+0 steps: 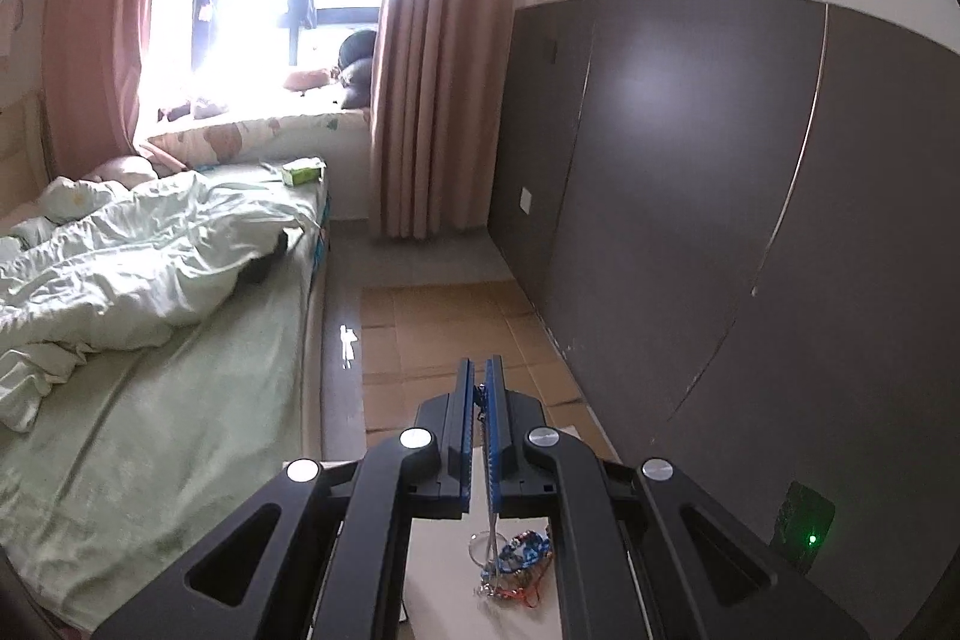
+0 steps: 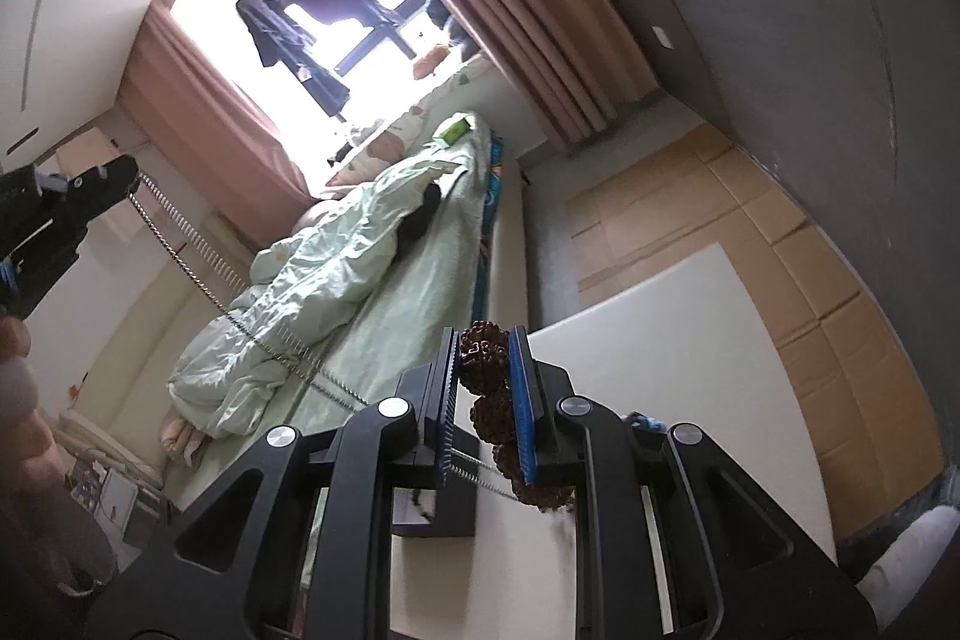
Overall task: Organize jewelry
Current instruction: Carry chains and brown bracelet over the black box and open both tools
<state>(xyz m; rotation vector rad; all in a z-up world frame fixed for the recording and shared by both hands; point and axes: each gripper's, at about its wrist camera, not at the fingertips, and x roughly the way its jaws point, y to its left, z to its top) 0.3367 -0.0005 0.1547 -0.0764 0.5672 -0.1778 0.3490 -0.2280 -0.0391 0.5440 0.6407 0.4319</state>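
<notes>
I'm clamping my left gripper [image 1: 479,370] on the chain [image 2: 204,280]. My right gripper [image 2: 485,340] is squeezing the beads [image 2: 483,358], chain stretching between them.

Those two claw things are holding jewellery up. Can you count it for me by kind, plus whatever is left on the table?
silver chain, pinched in the left gripper: 1
brown bead string, clamped in the right gripper: 1
colourful tangled heap on the white table: 1, pieces too knotted to count
Total: 3
</notes>
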